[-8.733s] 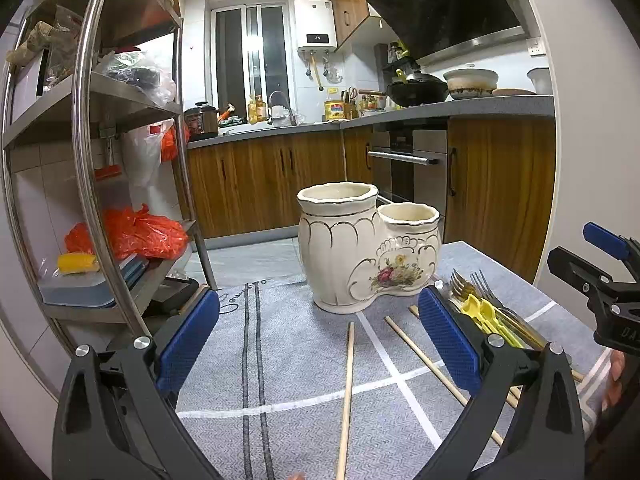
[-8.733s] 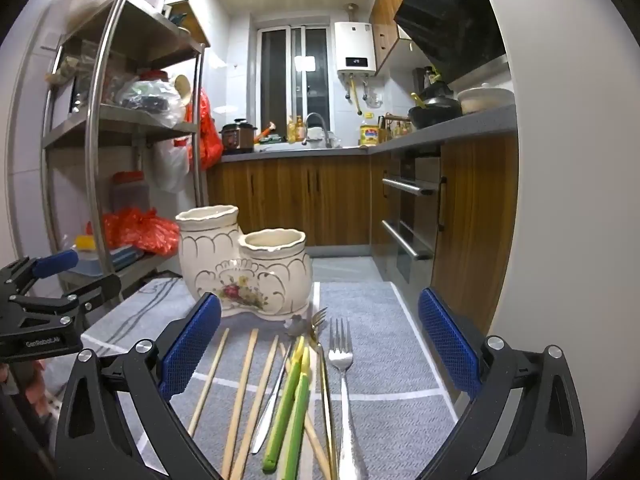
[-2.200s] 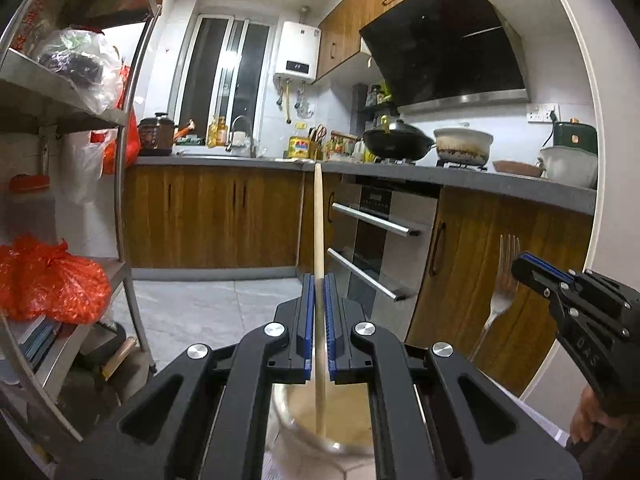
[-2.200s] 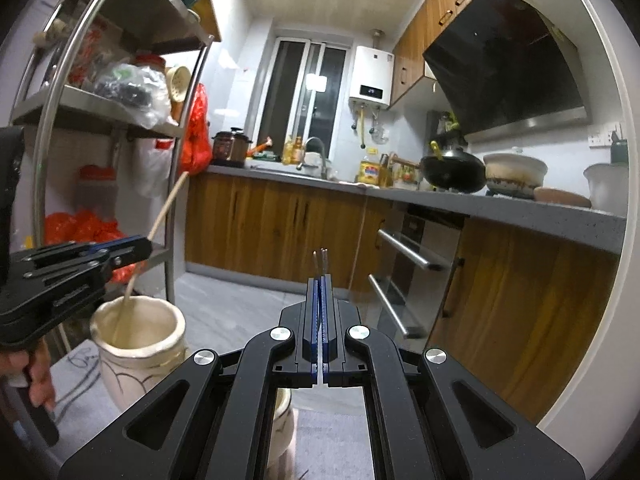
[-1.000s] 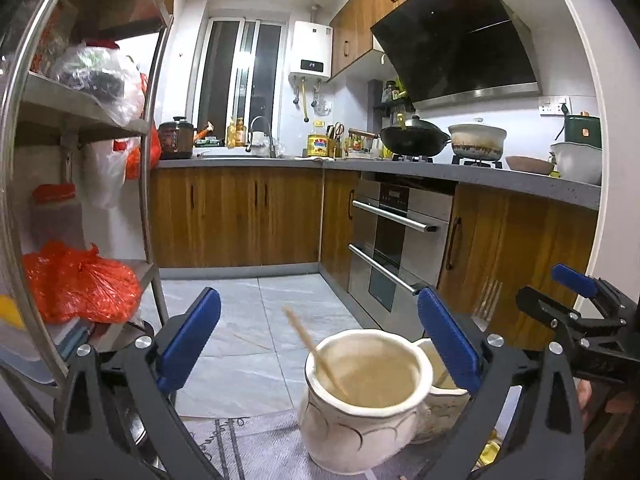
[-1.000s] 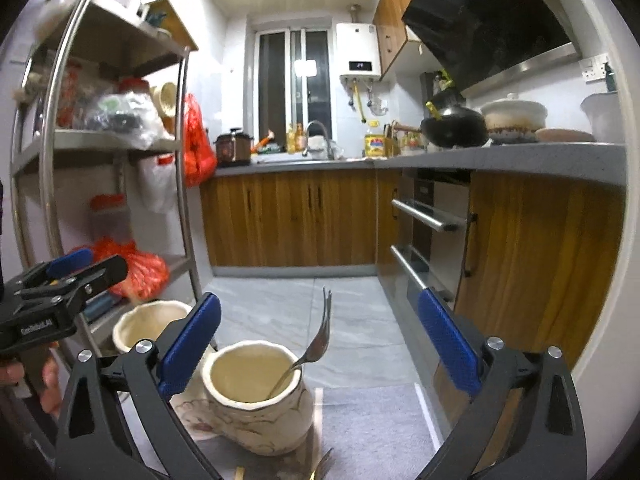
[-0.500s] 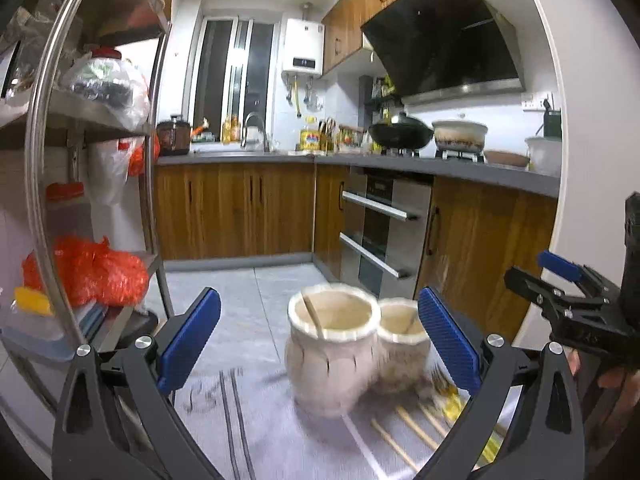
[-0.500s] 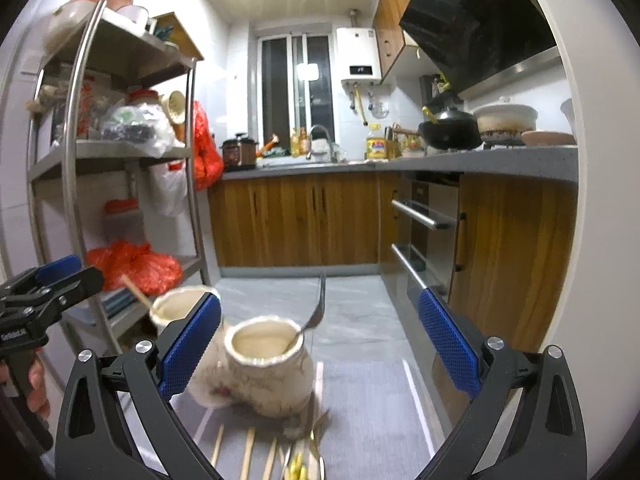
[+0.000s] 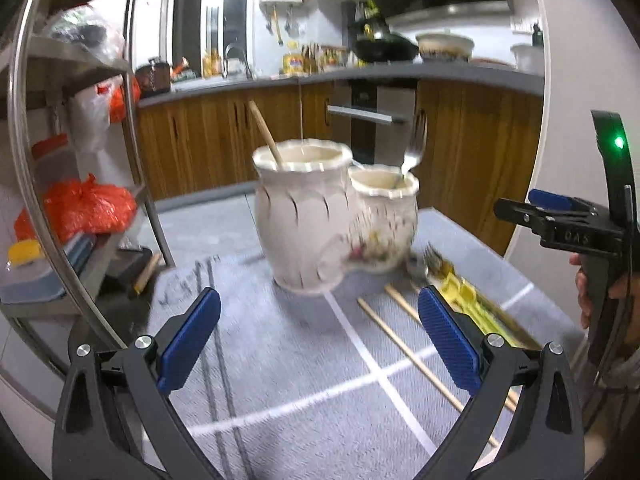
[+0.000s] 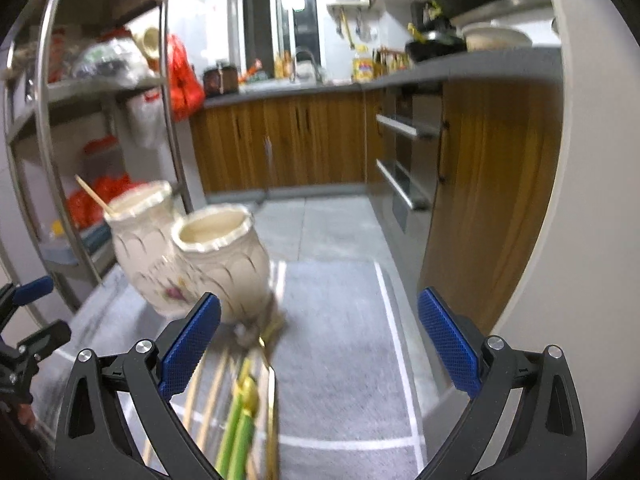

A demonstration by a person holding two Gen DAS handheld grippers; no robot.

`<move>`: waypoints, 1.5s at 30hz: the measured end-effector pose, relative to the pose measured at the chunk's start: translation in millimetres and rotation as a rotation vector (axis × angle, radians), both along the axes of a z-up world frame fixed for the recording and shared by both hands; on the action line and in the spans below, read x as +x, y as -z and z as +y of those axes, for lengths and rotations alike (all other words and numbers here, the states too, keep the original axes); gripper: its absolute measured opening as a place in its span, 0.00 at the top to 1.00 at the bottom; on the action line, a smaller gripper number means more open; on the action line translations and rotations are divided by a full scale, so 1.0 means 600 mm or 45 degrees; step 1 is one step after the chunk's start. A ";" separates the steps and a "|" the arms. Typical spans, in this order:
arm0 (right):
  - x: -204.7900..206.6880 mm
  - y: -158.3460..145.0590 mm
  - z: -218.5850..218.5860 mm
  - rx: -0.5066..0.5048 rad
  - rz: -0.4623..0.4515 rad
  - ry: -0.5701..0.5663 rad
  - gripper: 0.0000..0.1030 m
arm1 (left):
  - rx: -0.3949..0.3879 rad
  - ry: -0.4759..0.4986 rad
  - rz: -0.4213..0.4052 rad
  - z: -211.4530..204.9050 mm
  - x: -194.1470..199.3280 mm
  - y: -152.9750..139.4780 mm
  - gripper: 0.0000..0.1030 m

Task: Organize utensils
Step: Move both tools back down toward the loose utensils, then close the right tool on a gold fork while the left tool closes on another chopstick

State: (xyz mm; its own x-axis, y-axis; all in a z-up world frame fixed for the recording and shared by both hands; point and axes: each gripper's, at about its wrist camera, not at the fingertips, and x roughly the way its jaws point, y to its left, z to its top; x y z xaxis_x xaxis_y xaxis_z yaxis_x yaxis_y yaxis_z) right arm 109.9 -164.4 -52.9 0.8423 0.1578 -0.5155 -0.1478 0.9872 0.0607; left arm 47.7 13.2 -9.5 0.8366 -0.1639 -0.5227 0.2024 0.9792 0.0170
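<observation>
A cream ceramic two-pot holder (image 9: 316, 216) stands on the grey mat (image 9: 280, 360). A wooden chopstick (image 9: 264, 130) leans in its taller pot and a metal fork (image 9: 414, 148) in its shorter pot. More chopsticks (image 9: 404, 344) and yellow-green utensils (image 9: 468, 296) lie to its right. My left gripper (image 9: 318, 344) is open and empty, in front of the holder. My right gripper (image 10: 318, 344) is open and empty above the lying utensils (image 10: 244, 412); the holder (image 10: 192, 256) is ahead on its left. The right gripper also shows in the left wrist view (image 9: 560, 220).
A metal shelf rack (image 9: 76, 184) with bags stands left of the table. Wooden kitchen cabinets (image 9: 224, 140) and an oven (image 9: 372, 120) are behind. The table's right edge runs close to a cabinet (image 10: 488, 200).
Both grippers have dropped lower and tilted down toward the mat, pulling back from the holder. Chopstick and fork stay in the pots. Both views are motion-blurred.
</observation>
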 end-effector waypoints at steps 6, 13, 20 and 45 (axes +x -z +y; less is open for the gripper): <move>0.027 0.037 0.012 -0.042 0.134 -0.037 0.05 | 0.047 0.029 0.130 -0.019 0.016 0.039 0.05; 0.059 0.052 0.041 -0.101 0.221 -0.116 0.08 | 0.025 0.005 0.263 -0.028 0.036 0.059 0.05; 0.084 0.067 0.058 -0.056 0.340 -0.203 0.51 | 0.027 -0.007 0.341 -0.059 0.041 0.071 0.06; 0.109 0.084 0.076 -0.082 0.411 -0.282 0.91 | 0.123 0.055 0.454 -0.090 0.071 0.089 0.91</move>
